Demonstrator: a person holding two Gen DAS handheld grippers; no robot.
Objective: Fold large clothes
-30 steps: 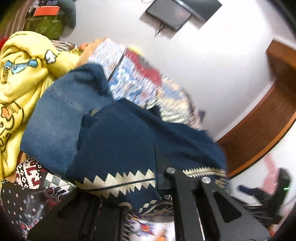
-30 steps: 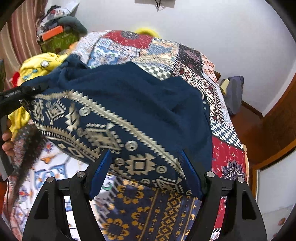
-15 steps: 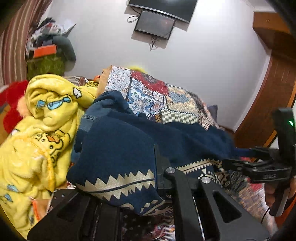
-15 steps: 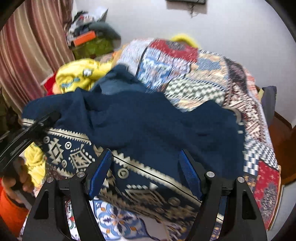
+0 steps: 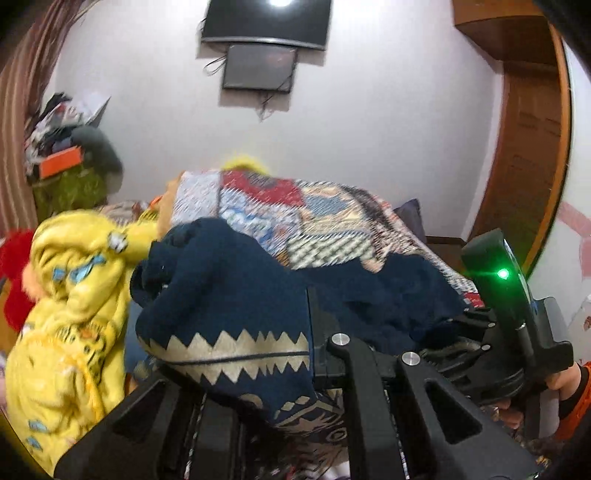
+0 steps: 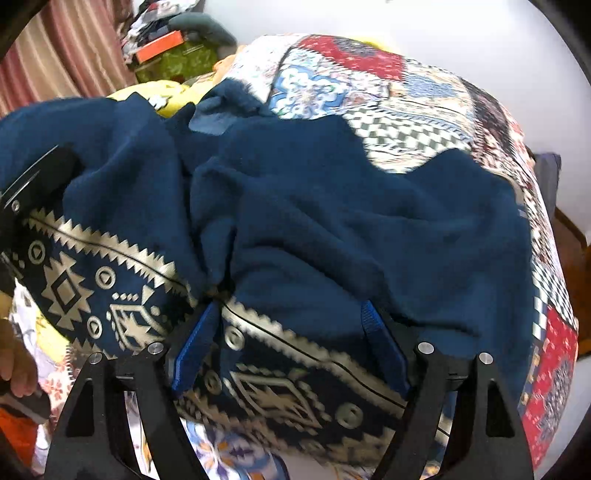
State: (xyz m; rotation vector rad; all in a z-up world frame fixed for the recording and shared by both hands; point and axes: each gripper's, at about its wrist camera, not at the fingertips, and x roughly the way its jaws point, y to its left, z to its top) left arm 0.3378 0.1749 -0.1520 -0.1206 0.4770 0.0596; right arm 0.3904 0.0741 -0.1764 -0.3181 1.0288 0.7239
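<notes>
The navy patterned sweater (image 6: pixel 332 229) is lying bunched over the near end of the patchwork-quilted bed (image 6: pixel 406 96). The left gripper (image 5: pixel 314 350) is clamping its zigzag hem tight, while the right gripper (image 6: pixel 291 350) is opening up, its blue pads (image 6: pixel 384 350) spread with hem fabric sitting loose between them.

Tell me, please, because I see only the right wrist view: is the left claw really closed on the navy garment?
Observer: Yes. The left claw is shut on the navy fleece garment, right at its cream zigzag border.
Operator: Thank you. What hangs on the wall behind the bed?
Observer: A dark flat screen, with a smaller dark panel directly below it.
</notes>
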